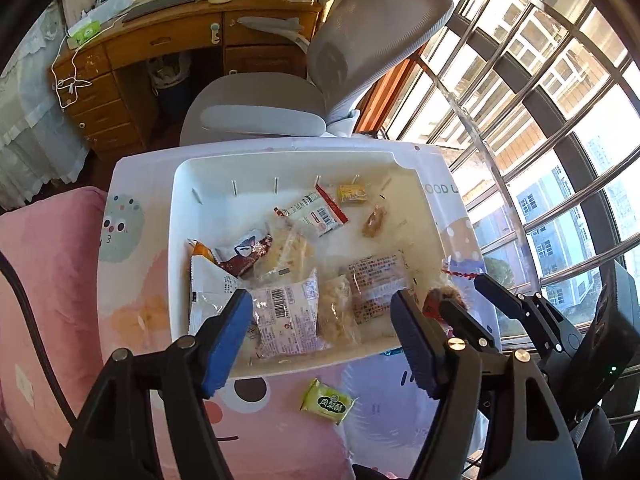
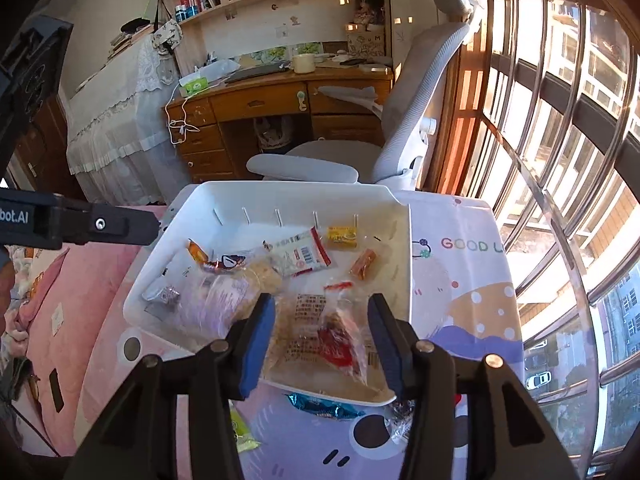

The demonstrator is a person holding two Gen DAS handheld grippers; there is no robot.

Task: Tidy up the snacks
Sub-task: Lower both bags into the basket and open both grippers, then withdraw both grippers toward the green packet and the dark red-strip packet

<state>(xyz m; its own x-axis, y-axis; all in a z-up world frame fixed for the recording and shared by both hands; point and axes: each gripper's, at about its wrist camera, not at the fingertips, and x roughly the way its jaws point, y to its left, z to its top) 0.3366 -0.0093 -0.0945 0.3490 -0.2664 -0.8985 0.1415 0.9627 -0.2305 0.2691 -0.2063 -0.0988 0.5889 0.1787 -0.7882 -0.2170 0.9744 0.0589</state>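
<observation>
A white tray [image 1: 182, 216] on a cartoon-print cloth holds several snack packets. My left gripper [image 1: 322, 336] is open and empty above the tray's near edge, over a white barcode packet [image 1: 288, 316]. My right gripper [image 2: 322, 340] is open over the tray's near right corner; a clear packet with red filling [image 2: 340, 340] lies between its fingers, apart from both pads. In the left wrist view the right gripper [image 1: 460, 292] shows over that corner. A green packet [image 1: 326, 400] lies on the cloth in front of the tray; it shows in the right wrist view [image 2: 242, 432] too.
A blue foil packet [image 2: 320, 406] and a clear wrapper [image 2: 400, 420] lie on the cloth by the tray's near edge. A grey office chair [image 1: 360, 60] stands beyond the table, a wooden desk [image 1: 160, 40] behind it. Barred windows [image 1: 540, 120] run along the right.
</observation>
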